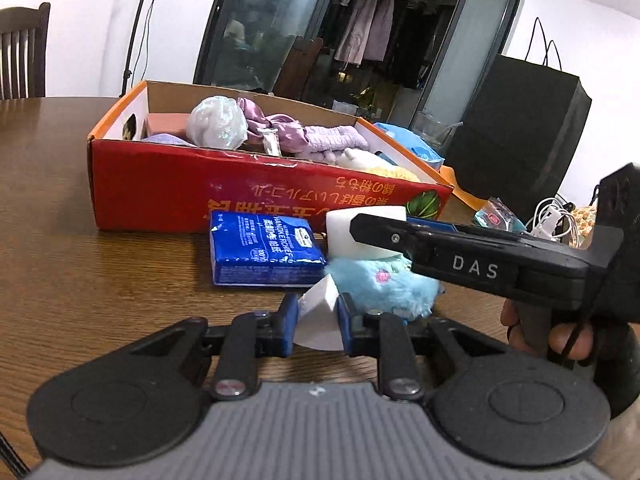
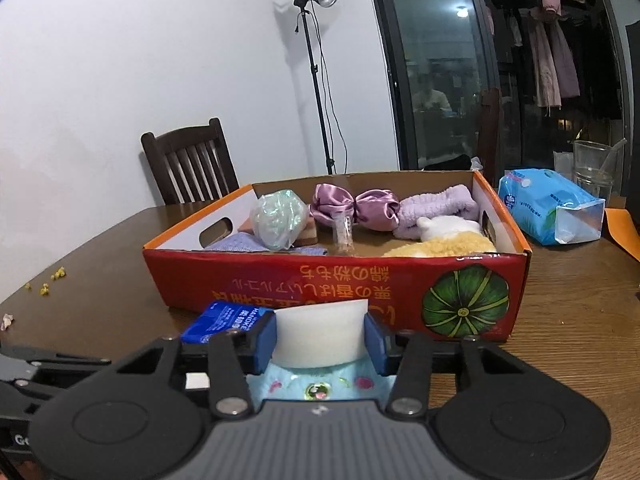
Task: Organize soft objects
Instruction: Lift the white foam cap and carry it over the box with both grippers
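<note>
A red cardboard box stands on the wooden table and holds several soft things: a mesh bath pouf, a satin scrunchie, a purple headband and a yellow plush. The box also shows in the right wrist view. My left gripper is shut on a white sponge wedge. My right gripper is shut on a white sponge block, just above a blue plush toy. A blue handkerchief pack lies in front of the box.
A blue tissue pack and a glass jar stand right of the box. A black paper bag is behind them. Cables and small packets lie at the right. A chair and light stand are beyond the table.
</note>
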The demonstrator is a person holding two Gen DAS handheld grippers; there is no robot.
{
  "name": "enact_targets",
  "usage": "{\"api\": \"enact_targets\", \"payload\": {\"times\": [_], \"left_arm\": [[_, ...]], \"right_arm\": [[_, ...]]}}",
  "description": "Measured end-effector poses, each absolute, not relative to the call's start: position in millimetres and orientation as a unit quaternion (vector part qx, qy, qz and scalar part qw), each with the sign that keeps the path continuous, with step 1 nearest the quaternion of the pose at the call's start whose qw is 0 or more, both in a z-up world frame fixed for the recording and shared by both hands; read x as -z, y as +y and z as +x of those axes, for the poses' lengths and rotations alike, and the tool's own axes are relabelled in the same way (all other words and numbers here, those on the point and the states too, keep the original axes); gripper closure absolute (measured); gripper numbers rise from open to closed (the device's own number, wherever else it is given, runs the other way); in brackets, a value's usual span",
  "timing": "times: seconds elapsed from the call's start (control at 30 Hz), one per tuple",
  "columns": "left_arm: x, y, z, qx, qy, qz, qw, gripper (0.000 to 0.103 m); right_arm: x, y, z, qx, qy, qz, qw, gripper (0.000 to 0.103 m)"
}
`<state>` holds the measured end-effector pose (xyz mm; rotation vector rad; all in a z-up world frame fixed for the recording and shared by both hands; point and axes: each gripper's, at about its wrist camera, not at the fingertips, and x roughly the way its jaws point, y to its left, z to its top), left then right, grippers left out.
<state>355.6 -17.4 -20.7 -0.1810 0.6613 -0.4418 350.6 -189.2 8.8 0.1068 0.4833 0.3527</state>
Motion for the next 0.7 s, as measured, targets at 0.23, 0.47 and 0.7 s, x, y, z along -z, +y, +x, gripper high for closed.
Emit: {"api": "enact_targets", "payload": {"times": [0.23,0.47,0.7], "left_arm": [[8,-11,346,0.205,0.299,-0.092,0.927,0.082],[-15,13,270,0.177,0.266,-0.123,0.940,0.082],[-45,17,225,0.172,0.223,-0.114,0.953,0.082]], "right_arm": [[-19,-188,334,-0.166,0.207,0.038,0.963,0.058],[-40,-202,243,-0.160,0.163,0.055,0.972,0.057],[-29,-196,193,-0.149,0.195,0.029,0.969,0.057]]}}
